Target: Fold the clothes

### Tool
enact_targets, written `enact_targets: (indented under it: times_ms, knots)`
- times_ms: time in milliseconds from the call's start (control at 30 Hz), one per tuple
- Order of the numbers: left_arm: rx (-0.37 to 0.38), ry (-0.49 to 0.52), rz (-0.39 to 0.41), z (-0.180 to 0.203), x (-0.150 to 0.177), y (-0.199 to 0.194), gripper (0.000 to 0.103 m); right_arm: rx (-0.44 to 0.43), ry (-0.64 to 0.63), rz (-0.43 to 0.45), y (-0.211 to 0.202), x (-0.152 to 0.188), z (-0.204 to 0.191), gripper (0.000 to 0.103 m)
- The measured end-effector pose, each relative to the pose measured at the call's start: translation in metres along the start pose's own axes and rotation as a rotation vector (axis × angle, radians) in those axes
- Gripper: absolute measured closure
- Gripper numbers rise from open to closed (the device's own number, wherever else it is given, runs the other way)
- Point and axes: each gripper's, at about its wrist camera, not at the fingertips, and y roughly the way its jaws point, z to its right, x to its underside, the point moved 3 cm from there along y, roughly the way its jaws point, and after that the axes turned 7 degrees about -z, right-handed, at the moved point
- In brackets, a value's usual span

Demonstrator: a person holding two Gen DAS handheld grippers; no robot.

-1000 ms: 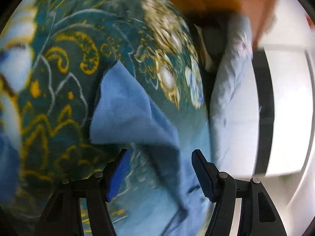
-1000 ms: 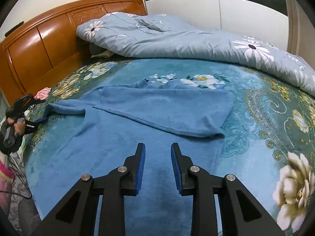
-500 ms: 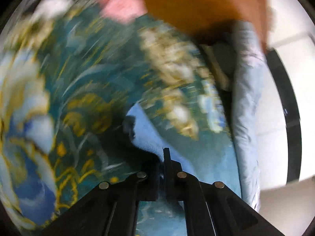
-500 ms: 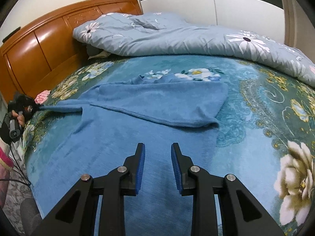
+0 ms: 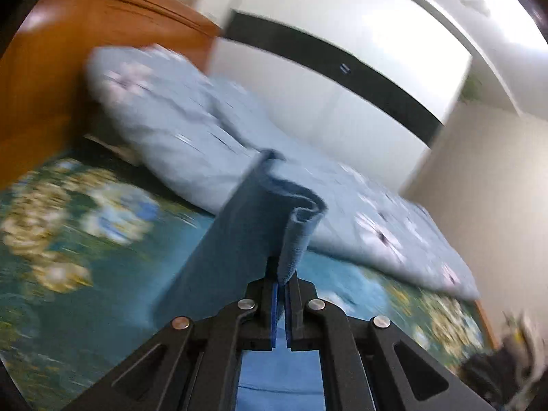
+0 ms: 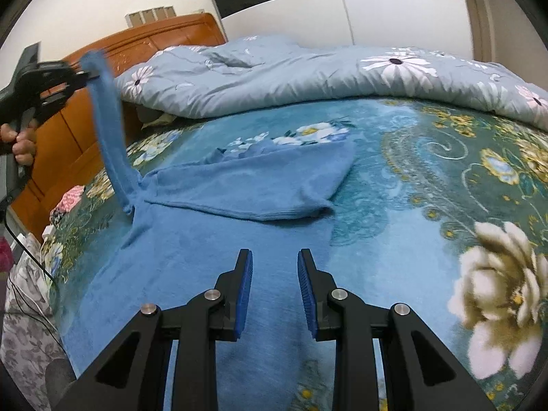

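Note:
A blue fleece garment (image 6: 212,250) lies spread on the bed, one sleeve folded across its body. My left gripper (image 5: 281,282) is shut on the cuff of the other sleeve (image 5: 270,212), which stands up in front of its camera. In the right wrist view that left gripper (image 6: 89,74) is high at the far left, a hand (image 6: 19,140) on its handle, and the blue sleeve (image 6: 109,126) hangs from it down to the garment. My right gripper (image 6: 275,274) hovers low over the garment's body, its jaws a little apart with nothing between them.
The bed has a teal floral cover (image 6: 445,171). A pale blue flowered duvet (image 6: 308,72) is bunched along the far side. A wooden headboard (image 6: 68,126) stands at the left, white wardrobe doors (image 6: 394,20) behind. Pink cloth (image 6: 70,197) and cables lie at the bed's left edge.
The left gripper closed on the sleeve end, then swung up and rolled, lifting the sleeve off the bed. The right gripper shifted slightly over the garment, its jaws unchanged.

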Motion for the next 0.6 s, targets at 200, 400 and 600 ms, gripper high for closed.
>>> enact_targets:
  times_ms: [200,400,600]
  knots:
    - [0.043,0.067,-0.217,0.049,0.069,0.088,0.1,0.023,0.038,-0.009,-0.008,0.01,0.016,0.075]
    - [-0.002,0.126,-0.398,0.071,0.143,0.143,0.1,0.038,0.081,-0.043,-0.005,0.026,0.027,0.075]
    - [-0.064,0.185,-0.48,0.076,0.172,0.163,0.095,0.019,0.092,-0.051,0.0,0.027,0.024,0.075]
